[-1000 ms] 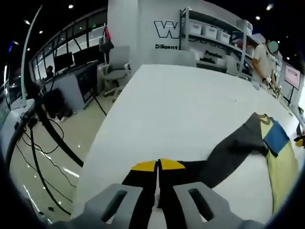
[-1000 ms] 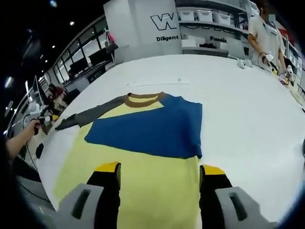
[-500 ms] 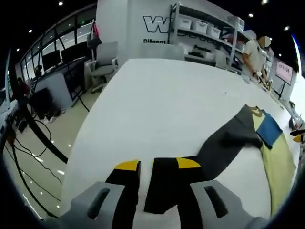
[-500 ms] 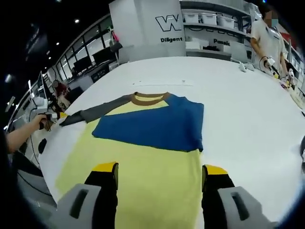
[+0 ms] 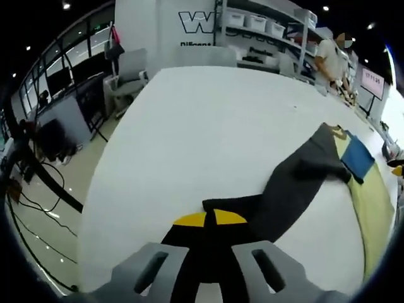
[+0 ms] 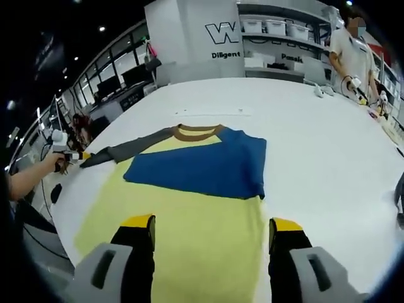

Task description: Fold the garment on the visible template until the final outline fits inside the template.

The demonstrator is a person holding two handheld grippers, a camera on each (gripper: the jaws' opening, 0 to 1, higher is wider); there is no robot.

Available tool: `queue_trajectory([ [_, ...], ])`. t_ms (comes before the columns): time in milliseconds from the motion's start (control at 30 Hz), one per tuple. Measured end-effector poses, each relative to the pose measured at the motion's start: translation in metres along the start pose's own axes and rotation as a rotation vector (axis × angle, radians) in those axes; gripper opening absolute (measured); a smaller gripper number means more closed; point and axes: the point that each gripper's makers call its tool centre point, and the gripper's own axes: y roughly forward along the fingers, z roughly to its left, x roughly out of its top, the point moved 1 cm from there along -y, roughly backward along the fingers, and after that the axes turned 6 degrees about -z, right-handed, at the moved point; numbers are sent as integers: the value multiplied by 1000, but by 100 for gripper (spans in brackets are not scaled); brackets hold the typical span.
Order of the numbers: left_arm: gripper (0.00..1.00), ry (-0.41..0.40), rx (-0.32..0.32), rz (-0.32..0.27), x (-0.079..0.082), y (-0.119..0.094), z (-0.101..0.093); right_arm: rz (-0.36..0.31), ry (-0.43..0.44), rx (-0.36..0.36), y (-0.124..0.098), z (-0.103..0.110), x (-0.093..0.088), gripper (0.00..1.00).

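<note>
A long-sleeved shirt lies flat on the white table (image 6: 315, 145). It has a pale yellow body (image 6: 189, 233), a brown collar (image 6: 197, 131) and a blue sleeve (image 6: 202, 167) folded across the chest. Its dark grey sleeve (image 5: 297, 189) stretches out toward the table's left edge. My left gripper (image 5: 209, 219) is shut on the cuff end of that grey sleeve. In the right gripper view the left gripper (image 6: 76, 155) shows at the grey sleeve's (image 6: 129, 150) tip, held by a hand. My right gripper (image 6: 213, 225) stands open over the yellow body's lower part, holding nothing.
A person (image 6: 353, 53) works at the table's far right corner. Shelves with white bins (image 5: 265, 28) and a wall with lettering stand behind the table. An office chair (image 5: 129, 69), desks and floor cables (image 5: 38, 196) lie beyond the table's left edge.
The left jaws stood apart around the grey cuff half a second ago and have now shut on it. The right gripper stays open, barely moved.
</note>
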Motion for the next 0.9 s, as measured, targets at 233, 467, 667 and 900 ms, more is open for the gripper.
queue_trajectory([
  [233, 2, 15, 33, -73, 21, -9, 11, -11, -7, -3, -3, -1, 2, 70],
  [467, 3, 19, 34, -80, 22, -8, 12, -9, -11, 2, -3, 1, 1, 70],
  [667, 31, 147, -25, -135, 27, -19, 5, -13, -32, 15, -4, 7, 4, 72],
  [900, 40, 274, -98, -87, 6, -30, -8, -31, -37, 46, -6, 16, 10, 73],
])
